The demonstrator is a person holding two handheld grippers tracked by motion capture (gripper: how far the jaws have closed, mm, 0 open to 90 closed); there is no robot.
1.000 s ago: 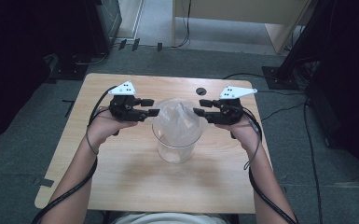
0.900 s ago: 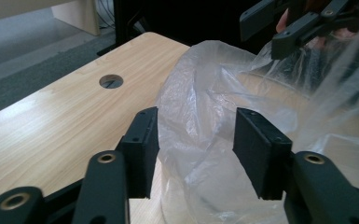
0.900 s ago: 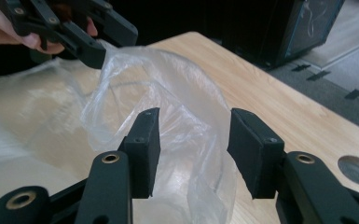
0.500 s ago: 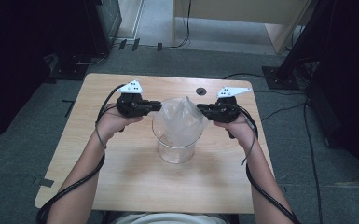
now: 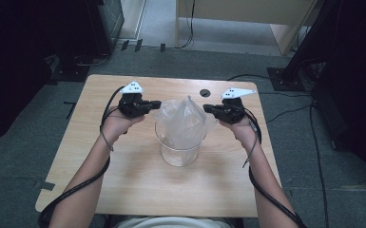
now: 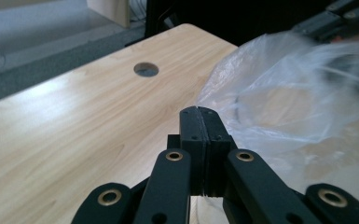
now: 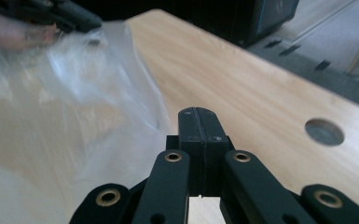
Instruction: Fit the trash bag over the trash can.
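A clear plastic bag (image 5: 183,123) stands puffed up in a clear glass jar (image 5: 178,154) at the middle of the wooden table (image 5: 123,185). My left gripper (image 5: 158,103) meets the bag's left edge and my right gripper (image 5: 205,108) meets its right edge. Both pairs of jaws have just been closing and now stand pressed together. In the left gripper view the film (image 6: 298,102) runs up to the shut left gripper (image 6: 199,112). The right gripper view has the bag (image 7: 65,93) reaching the shut right gripper (image 7: 198,114). Each seems to pinch thin film at the rim.
A round cable hole (image 5: 205,92) lies in the table behind the jar. Cables trail from both grippers along the forearms. Dark equipment stands left and right of the table, and a wooden cabinet (image 5: 237,19) stands beyond on the grey floor.
Both grippers sank a little and moved inward to the bag's sides, and their jaws went from open to shut at the bag's edges.
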